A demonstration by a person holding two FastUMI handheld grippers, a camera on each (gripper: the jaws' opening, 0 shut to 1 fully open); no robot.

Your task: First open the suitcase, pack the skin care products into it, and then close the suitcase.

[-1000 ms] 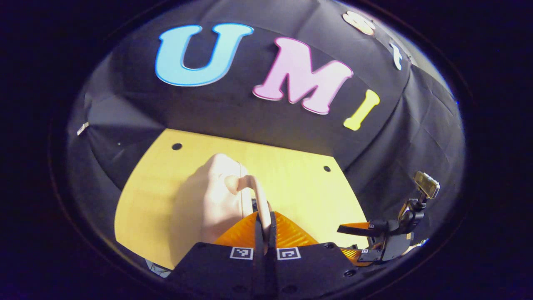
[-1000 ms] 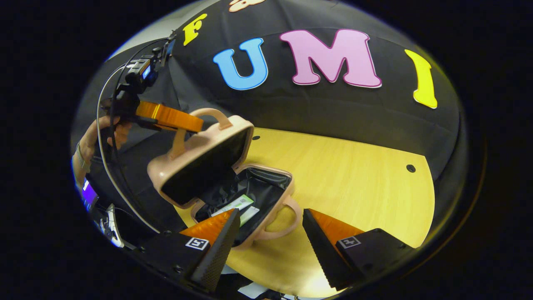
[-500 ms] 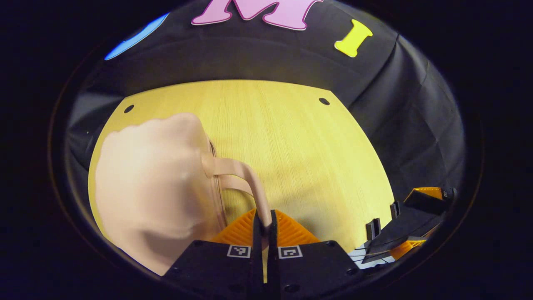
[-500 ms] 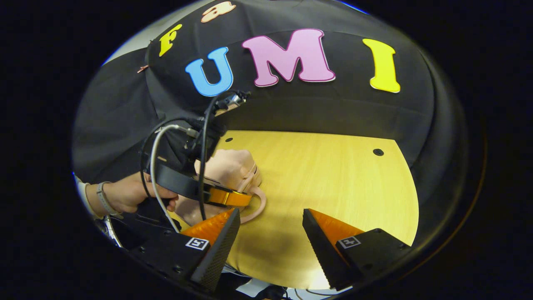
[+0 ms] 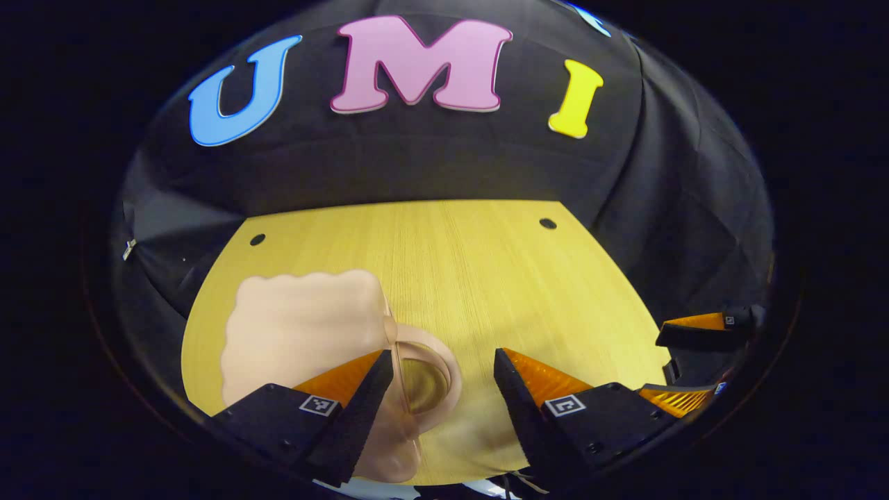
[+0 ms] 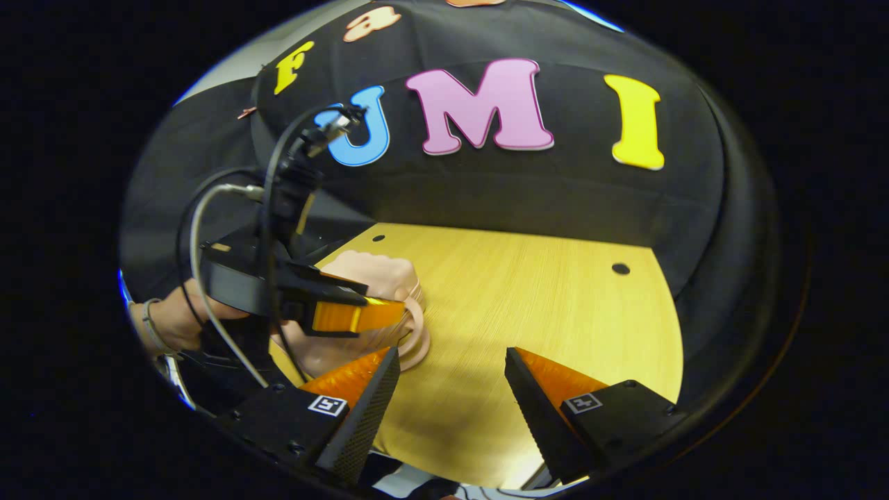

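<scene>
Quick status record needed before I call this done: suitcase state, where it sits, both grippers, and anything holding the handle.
suitcase: lid down, looks closed, lying flat
location: on the wooden table, toward its left side in the left gripper view
handle: free, lies between the fingers, neither pressing on it
left gripper: open, just above the handle
right gripper: open, over bare table, apart from the suitcase
hand: holds the left gripper
skin care products: hidden, cannot tell

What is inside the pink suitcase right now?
The suitcase lies shut on the table, so its contents are hidden. Its outer shell and handle are visible.
</scene>
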